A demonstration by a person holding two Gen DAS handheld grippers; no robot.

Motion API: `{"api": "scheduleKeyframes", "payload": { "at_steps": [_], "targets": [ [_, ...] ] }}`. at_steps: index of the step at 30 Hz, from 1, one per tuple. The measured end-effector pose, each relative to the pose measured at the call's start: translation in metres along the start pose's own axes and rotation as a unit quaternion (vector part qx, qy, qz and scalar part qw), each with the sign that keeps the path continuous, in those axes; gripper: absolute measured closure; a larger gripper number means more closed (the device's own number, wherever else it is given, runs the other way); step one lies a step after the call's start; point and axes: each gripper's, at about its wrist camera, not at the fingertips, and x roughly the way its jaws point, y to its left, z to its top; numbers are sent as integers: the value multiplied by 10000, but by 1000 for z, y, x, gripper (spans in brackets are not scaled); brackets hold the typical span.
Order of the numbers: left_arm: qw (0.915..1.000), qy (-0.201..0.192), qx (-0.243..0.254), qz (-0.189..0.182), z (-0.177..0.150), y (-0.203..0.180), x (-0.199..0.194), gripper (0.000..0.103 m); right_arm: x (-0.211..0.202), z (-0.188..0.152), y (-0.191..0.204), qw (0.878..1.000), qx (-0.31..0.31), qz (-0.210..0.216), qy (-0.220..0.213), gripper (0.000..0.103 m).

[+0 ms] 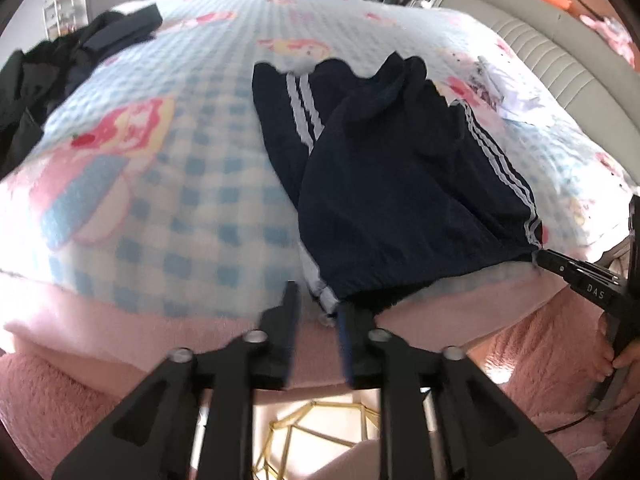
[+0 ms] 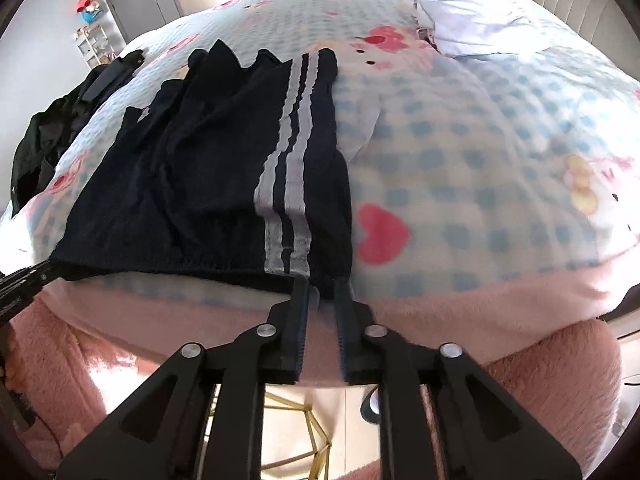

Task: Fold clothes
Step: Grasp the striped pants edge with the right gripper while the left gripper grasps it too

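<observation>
The waistband corner of the navy white-striped track pants [image 1: 400, 184] is pinched by the left claw [image 1: 320, 308]; the opposite corner is gripped by the right claw [image 2: 320, 288]. The pants are spread toward 12 o'clock on the blue-checked cartoon-print bed quilt [image 1: 180, 160], dark clothes [image 1: 60, 68] heaped at 10 o'clock.

Both fisheye views look forward from low at the bed's [image 1: 168, 184] near edge, close above their own claws. The 2 views share the navy trousers [image 1: 392, 184] and checked blanket; the left view catches the right claw [image 1: 538, 254] at its right edge.
</observation>
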Motion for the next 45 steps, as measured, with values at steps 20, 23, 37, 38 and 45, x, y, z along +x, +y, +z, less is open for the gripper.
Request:
{"api": "scheduleKeyframes", "payload": {
  "at_steps": [20, 23, 37, 38, 45],
  "targets": [
    [9981, 300, -297, -443, 4, 9, 21, 59, 36, 16, 31, 9960, -779, -369, 214, 73],
    [9979, 189, -334, -528, 4, 10, 11, 57, 27, 16, 20, 9968, -634, -479, 54, 74],
    [9716, 192, -1373, -1920, -1, 36, 27, 57, -1, 12, 13, 9973, -611, 408, -48, 67],
    [9740, 180, -1301, -1847, 0, 31, 28, 57, 7, 12, 19, 9971, -701, 295, 10, 67],
    [9822, 90, -933, -1627, 3, 21, 19, 57, 30, 20, 7, 9970, -577, -506, 0, 73]
  ]
}}
